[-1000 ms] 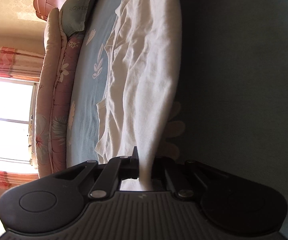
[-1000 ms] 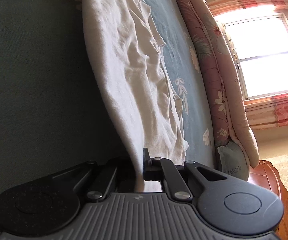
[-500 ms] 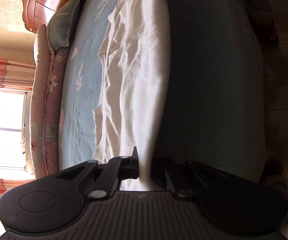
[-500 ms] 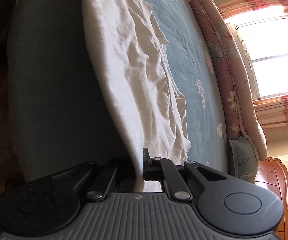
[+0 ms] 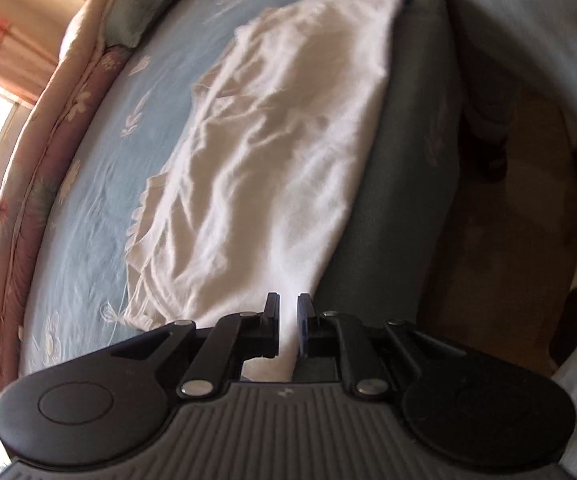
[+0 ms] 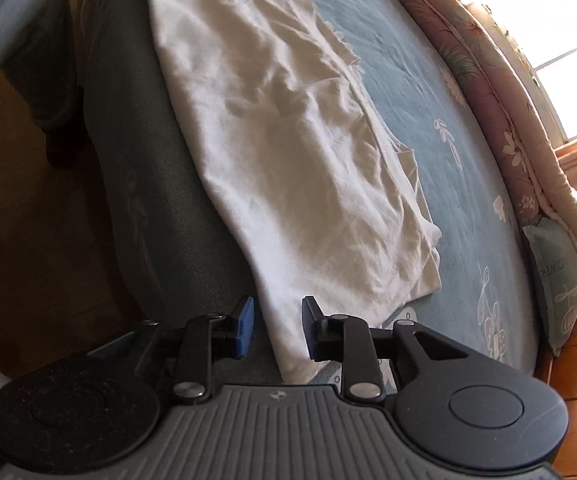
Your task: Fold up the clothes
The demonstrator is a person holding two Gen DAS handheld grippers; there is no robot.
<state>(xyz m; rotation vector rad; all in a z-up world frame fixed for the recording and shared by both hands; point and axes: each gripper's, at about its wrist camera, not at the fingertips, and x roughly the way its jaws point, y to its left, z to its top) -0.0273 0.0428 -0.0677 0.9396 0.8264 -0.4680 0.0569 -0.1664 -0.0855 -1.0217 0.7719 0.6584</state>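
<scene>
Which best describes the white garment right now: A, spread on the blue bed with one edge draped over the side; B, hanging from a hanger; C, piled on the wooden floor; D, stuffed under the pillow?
A: the white garment lies spread on the blue bed, its near edge over the side.

Creamy white wrinkled cotton garment [image 5: 272,168], pale blue bed sheet with white flower embroidery [image 5: 100,200]; pink floral quilt [image 6: 500,120], blue-padded black jaws

Blown-out window [image 6: 560,40] glare, blurred edges
</scene>
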